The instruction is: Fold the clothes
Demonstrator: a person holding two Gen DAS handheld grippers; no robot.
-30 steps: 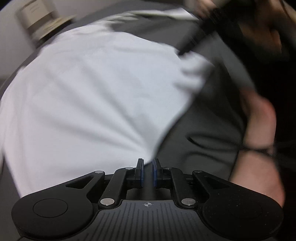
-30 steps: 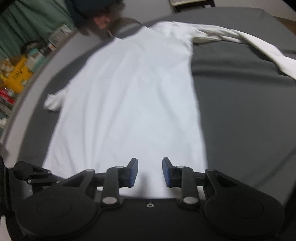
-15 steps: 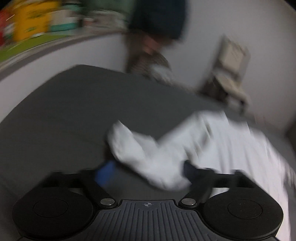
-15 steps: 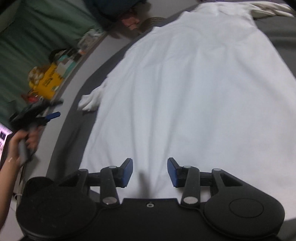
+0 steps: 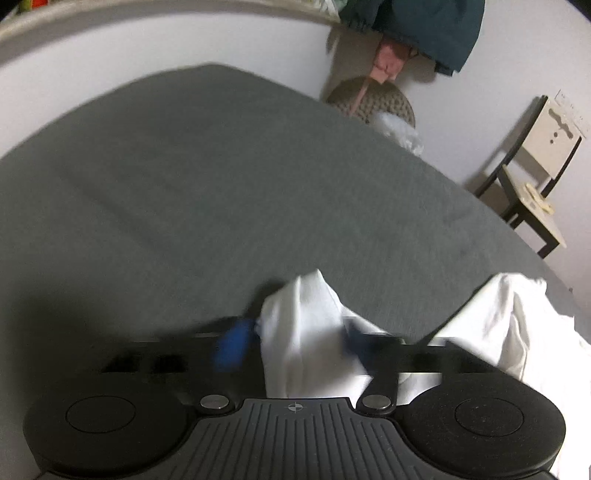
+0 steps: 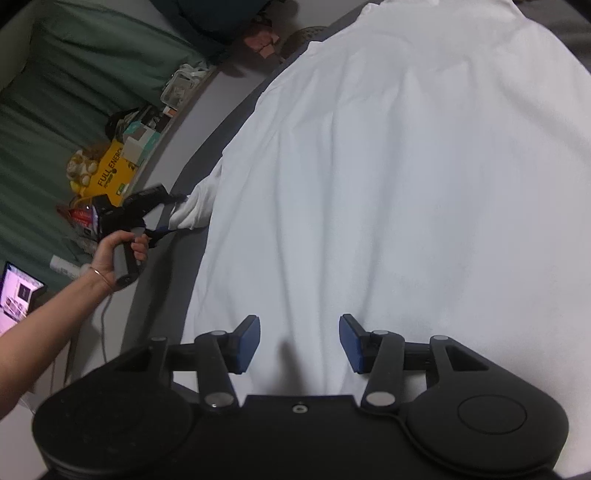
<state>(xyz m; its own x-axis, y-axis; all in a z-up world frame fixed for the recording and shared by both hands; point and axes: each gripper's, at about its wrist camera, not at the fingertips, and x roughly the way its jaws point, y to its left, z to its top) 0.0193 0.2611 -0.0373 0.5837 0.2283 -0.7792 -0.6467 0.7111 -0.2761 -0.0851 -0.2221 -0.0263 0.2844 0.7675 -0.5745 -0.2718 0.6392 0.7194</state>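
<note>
A white long-sleeved shirt point(image 6: 406, 184) lies spread flat on the grey bed point(image 5: 221, 184). The end of its sleeve point(image 5: 306, 332) sits between the fingers of my left gripper point(image 5: 297, 341). Those fingers are blurred and stand apart on either side of the cloth. The right wrist view shows the same left gripper point(image 6: 173, 218) held in a hand point(image 6: 110, 254) at the sleeve tip point(image 6: 195, 210) by the bed's left edge. My right gripper point(image 6: 299, 343) hangs open just above the shirt's near hem, with nothing between its blue pads.
A chair point(image 5: 535, 177) stands beyond the bed's far right, and a knitted pouf point(image 5: 373, 99) sits under a hanging dark jacket point(image 5: 417, 26). Left of the bed are a cluttered ledge with a yellow box point(image 6: 110, 173) and a laptop point(image 6: 18, 295).
My left gripper swung from the shirt's body to the sleeve end, and its fingers have narrowed around it. The right gripper opened wider and moved in over the near hem.
</note>
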